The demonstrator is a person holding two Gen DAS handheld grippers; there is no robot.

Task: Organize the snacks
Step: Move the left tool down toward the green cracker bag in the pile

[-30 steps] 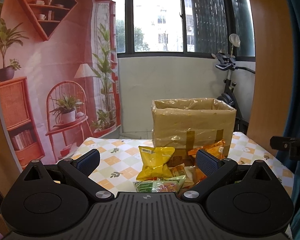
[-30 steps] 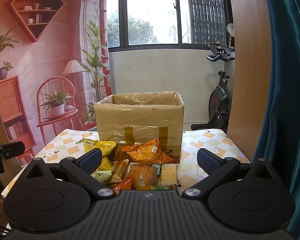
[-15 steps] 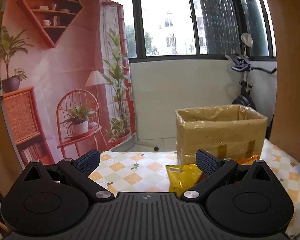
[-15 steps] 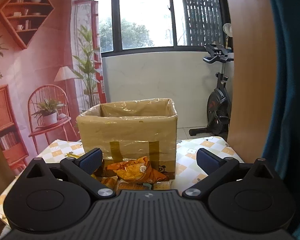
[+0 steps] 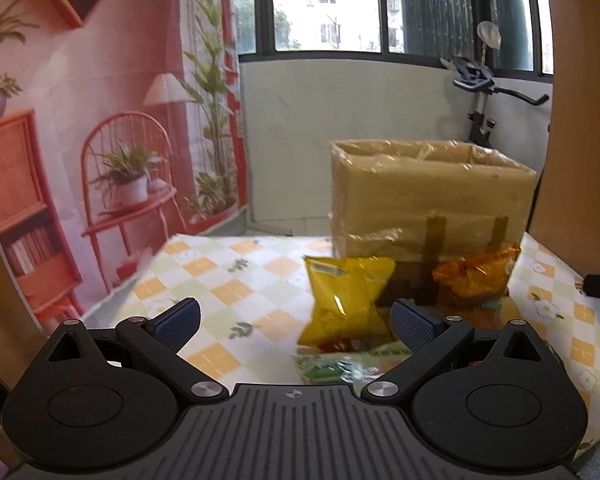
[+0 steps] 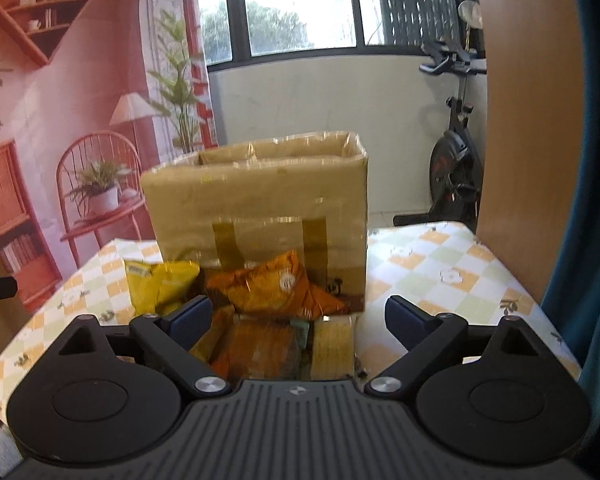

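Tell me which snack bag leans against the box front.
The orange bag, propped on the cardboard box below the tape strips; the yellow bag sits left of it.

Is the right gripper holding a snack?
No, the right gripper is open and empty, above the snack pile before the cardboard box.

An exercise bike [image 6: 456, 184] stands beside the checkered table [image 6: 440, 264].

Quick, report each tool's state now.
Left tool: open, holding nothing.
Right tool: open, holding nothing.
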